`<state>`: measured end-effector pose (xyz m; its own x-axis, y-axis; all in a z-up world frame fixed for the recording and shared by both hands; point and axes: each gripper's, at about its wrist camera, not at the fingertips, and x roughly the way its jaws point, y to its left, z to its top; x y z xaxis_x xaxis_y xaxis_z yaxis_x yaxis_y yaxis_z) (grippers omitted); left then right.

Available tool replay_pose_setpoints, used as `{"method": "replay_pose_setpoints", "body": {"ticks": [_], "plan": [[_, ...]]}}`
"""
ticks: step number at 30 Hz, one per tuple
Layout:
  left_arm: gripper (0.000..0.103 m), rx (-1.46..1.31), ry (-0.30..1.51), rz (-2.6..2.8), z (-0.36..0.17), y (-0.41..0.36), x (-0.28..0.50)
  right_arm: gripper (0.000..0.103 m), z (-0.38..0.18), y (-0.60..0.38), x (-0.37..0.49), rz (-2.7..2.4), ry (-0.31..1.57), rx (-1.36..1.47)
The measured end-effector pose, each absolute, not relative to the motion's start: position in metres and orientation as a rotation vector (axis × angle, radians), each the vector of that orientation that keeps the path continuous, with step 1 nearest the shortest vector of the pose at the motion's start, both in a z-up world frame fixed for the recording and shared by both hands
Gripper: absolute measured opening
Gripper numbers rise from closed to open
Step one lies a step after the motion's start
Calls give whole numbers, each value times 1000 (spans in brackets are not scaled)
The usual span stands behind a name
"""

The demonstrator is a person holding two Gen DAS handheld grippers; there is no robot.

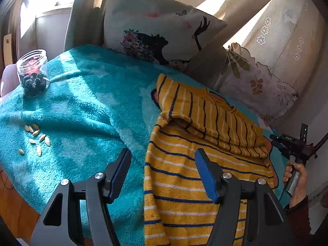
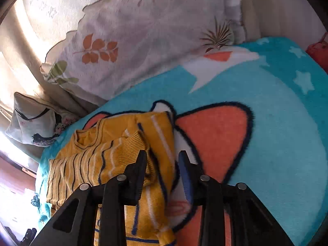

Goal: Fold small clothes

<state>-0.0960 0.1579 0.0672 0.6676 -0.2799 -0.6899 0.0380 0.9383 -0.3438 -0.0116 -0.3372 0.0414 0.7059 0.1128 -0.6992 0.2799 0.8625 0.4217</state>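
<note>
Glass jar (image 1: 32, 72) holds dark berries; both tools, left (image 1: 163, 171) and right (image 2: 163, 166), gape empty.

- The left gripper (image 1: 163, 171) fills the bottom of its own wrist view, pointing toward twelve o'clock, its two fingers spread wide with nothing between them.
- Its finger at five o'clock shows a blue pad (image 1: 206, 177).
- The right gripper (image 2: 162, 164) points toward twelve o'clock in its own view, fingers parted by a moderate gap.
- From the left wrist view, the right gripper sits at four o'clock, its handle gripped by the person's right hand (image 1: 295, 177), with a dark red sleeve at the wrist.
</note>
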Motion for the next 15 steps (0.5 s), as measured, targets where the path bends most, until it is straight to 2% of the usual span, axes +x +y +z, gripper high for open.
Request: {"method": "replay_pose_setpoints", "body": {"ticks": [3,7,15], "plan": [[63,-307,854,-187,58,143,-89,35,55,-329,-30,-31,748,487],[63,-271,892,-156,42,136,-85,48,47,-298,-37,91,801,419],[63,-126,984,-30,11,153,-97,48,18,-298,-69,131,962,225]]}}
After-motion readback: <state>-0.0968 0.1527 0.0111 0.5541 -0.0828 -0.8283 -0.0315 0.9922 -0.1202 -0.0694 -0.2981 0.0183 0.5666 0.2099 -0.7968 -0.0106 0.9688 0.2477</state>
